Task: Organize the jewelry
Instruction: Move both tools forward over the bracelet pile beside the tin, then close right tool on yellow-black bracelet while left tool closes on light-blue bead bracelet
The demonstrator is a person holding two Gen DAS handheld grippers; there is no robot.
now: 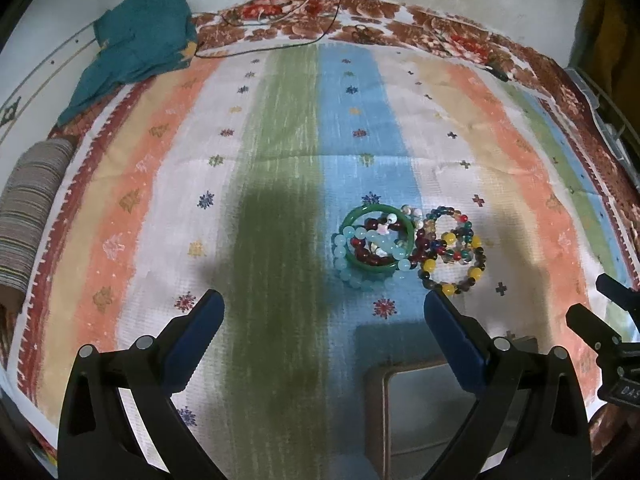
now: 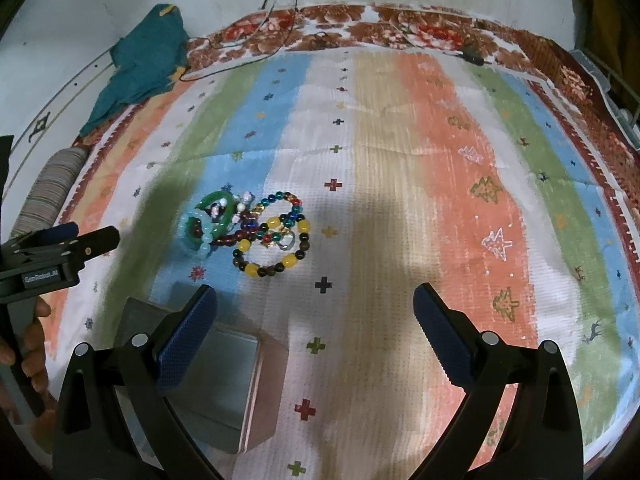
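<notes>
Both grippers, left (image 1: 324,312) and right (image 2: 316,304), are held apart, empty; nothing's grasped yet. Bangle (image 1: 376,236) is prob. picked next, dropped into box (image 2: 224,380).

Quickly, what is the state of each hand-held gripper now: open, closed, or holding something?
Left hand-held gripper: open, holding nothing.
Right hand-held gripper: open, holding nothing.

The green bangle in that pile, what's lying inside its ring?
Inside the green bangle, dark red beads and part of a pale blue bead bracelet cross its opening. Whatever lies beneath those strands is covered and cannot be made out.
</notes>
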